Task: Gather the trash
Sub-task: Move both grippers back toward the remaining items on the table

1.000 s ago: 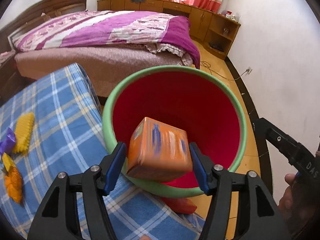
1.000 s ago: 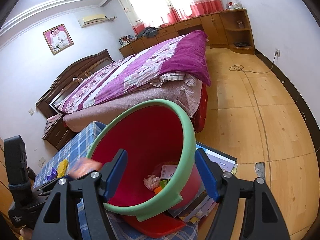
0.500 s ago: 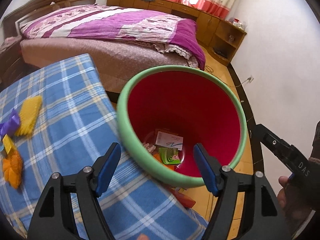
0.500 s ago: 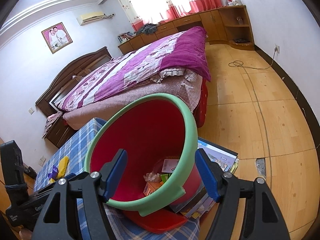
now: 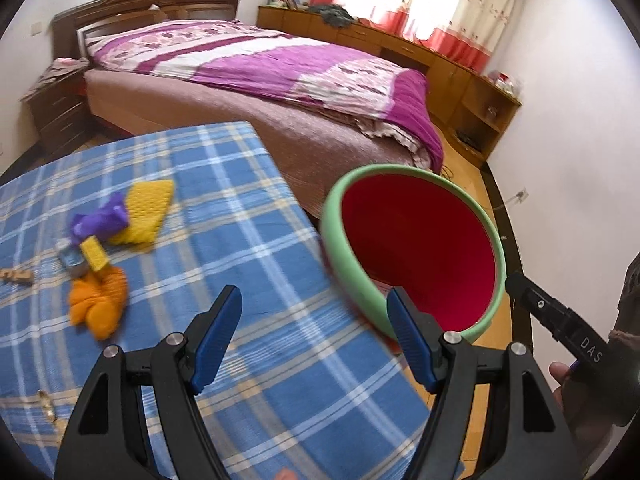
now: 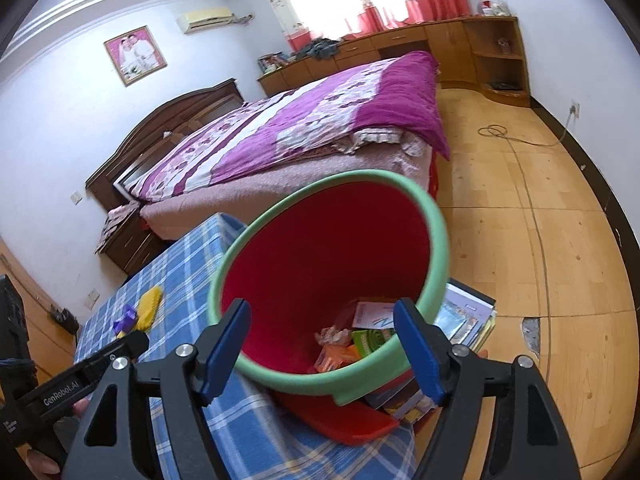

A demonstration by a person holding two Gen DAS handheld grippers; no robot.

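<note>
A red bin with a green rim (image 5: 416,248) (image 6: 436,236) stands tilted at the right edge of the blue checked table (image 5: 224,240). It holds an orange box (image 6: 334,356), a green packet (image 6: 372,338), white paper (image 6: 374,314) and a crumpled wrapper. My left gripper (image 5: 314,330) is open and empty over the table, left of the bin. My right gripper (image 6: 322,344) is open, with the bin's near rim between its fingers. On the table lie a yellow piece (image 5: 148,210), a purple piece (image 5: 100,220), an orange piece (image 5: 98,300) and a small can (image 5: 72,262).
A bed with a purple cover (image 5: 280,76) stands behind the table. Books (image 6: 464,320) and a red lid (image 6: 344,420) lie under the bin at the table edge. Wooden floor (image 6: 540,200) lies to the right. A small wooden piece (image 5: 16,276) lies at the table's left.
My left gripper let the orange box drop into the bin, then swung left over the table, bringing the scattered pieces into view. The right gripper stayed open at the bin rim.
</note>
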